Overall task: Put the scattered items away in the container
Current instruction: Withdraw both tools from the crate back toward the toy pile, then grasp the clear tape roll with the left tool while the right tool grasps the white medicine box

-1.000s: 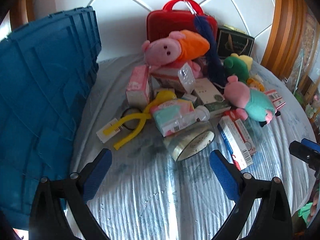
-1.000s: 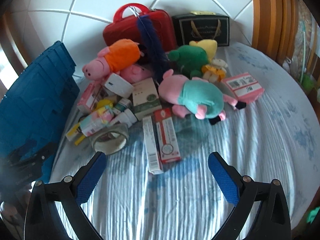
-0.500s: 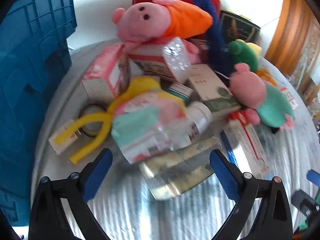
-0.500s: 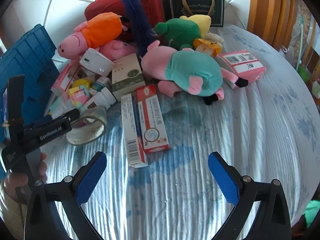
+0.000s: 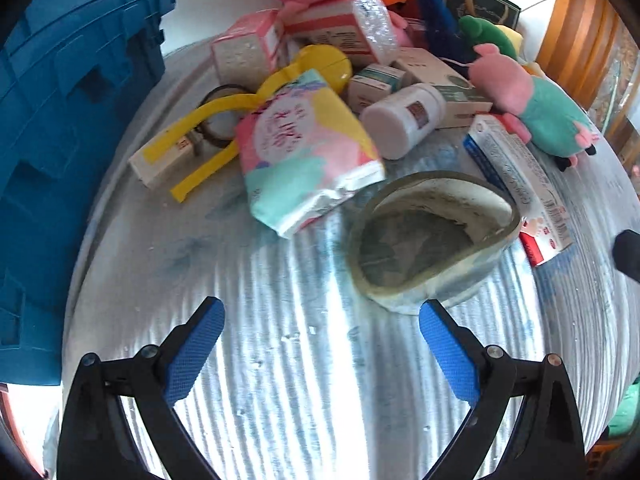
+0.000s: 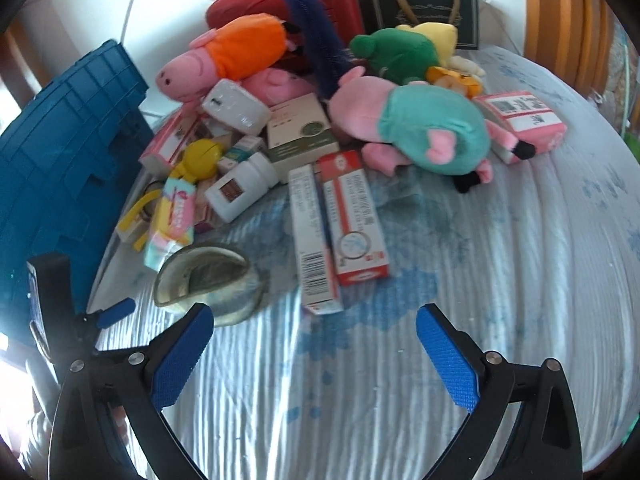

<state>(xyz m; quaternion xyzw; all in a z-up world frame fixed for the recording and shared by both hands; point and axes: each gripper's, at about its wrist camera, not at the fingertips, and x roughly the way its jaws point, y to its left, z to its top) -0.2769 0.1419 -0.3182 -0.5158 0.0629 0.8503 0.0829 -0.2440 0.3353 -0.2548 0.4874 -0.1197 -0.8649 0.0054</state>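
A pile of items lies on a blue-white cloth. My left gripper (image 5: 320,344) is open and empty, just short of a squashed clear tape roll (image 5: 432,236) and a pastel tissue pack (image 5: 304,148). My right gripper (image 6: 316,356) is open and empty, short of two long boxes, one white (image 6: 314,236) and one red-and-white (image 6: 356,216). The tape roll (image 6: 208,276) lies by its left finger. The blue crate (image 5: 60,128) stands at the left; it also shows in the right wrist view (image 6: 56,184). The left gripper's fingertip (image 6: 116,312) shows at the lower left of the right wrist view.
Behind lie a white pill bottle (image 5: 404,116), a yellow strap toy (image 5: 224,120), small boxes, a teal-dressed pig plush (image 6: 412,128), an orange-dressed pig plush (image 6: 232,52), a green plush (image 6: 396,52), a red case (image 6: 288,4), a black box (image 6: 420,8) and a pink box (image 6: 524,116).
My left gripper has moved forward and down toward the tape roll and tissue pack. My right gripper has moved closer to the two long boxes. Both stay open.
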